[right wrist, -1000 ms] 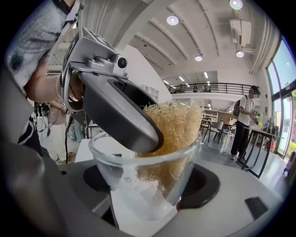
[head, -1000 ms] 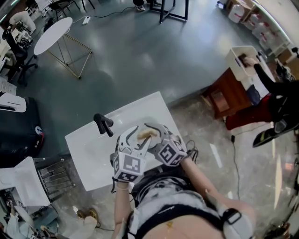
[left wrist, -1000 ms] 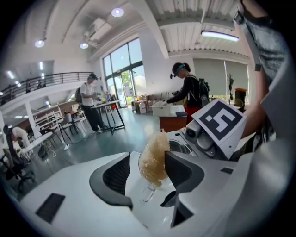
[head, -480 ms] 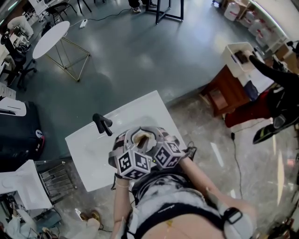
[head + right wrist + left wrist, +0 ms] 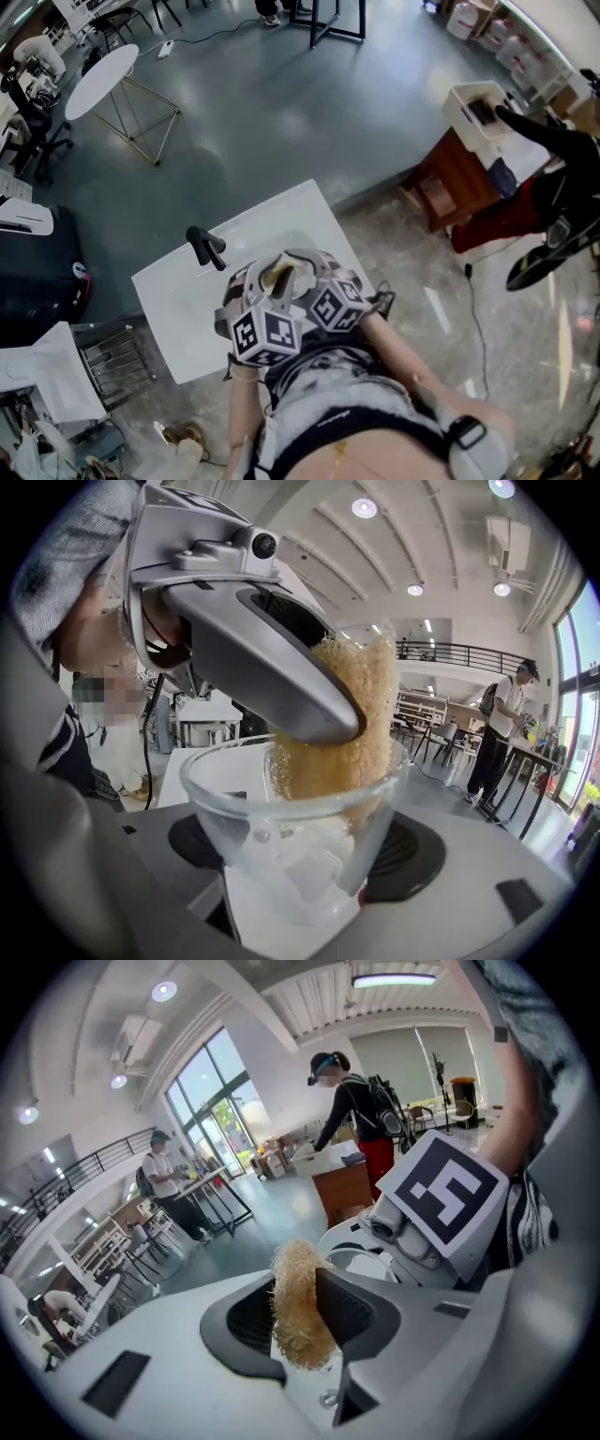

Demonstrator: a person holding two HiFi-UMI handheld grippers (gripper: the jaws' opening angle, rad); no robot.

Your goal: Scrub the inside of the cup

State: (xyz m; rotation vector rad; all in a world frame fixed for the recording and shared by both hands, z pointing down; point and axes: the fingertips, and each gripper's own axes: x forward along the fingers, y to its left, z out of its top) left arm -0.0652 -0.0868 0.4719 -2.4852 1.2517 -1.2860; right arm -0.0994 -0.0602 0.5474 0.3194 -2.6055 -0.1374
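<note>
A clear glass cup (image 5: 246,832) sits between the pads of my right gripper (image 5: 302,860), which is shut on it. A tan fibrous scrubber (image 5: 352,714) reaches down into the cup's mouth. My left gripper (image 5: 298,1312) comes in from above with the scrubber (image 5: 296,1283) squeezed between its jaws, which are closing on it. In the head view both grippers meet over the white basin (image 5: 178,300), the left gripper (image 5: 272,286) beside the right gripper (image 5: 305,281), with the scrubber (image 5: 279,275) just visible between them.
A black faucet (image 5: 206,248) stands at the basin's far left. A metal rack (image 5: 112,356) is on the floor to the left. A red-brown cabinet (image 5: 459,197) and a person (image 5: 553,178) are to the right. People (image 5: 356,1119) stand in the hall beyond.
The left gripper has swung in toward the right one and its jaws have narrowed around the scrubber over the cup. The right gripper has stayed almost still.
</note>
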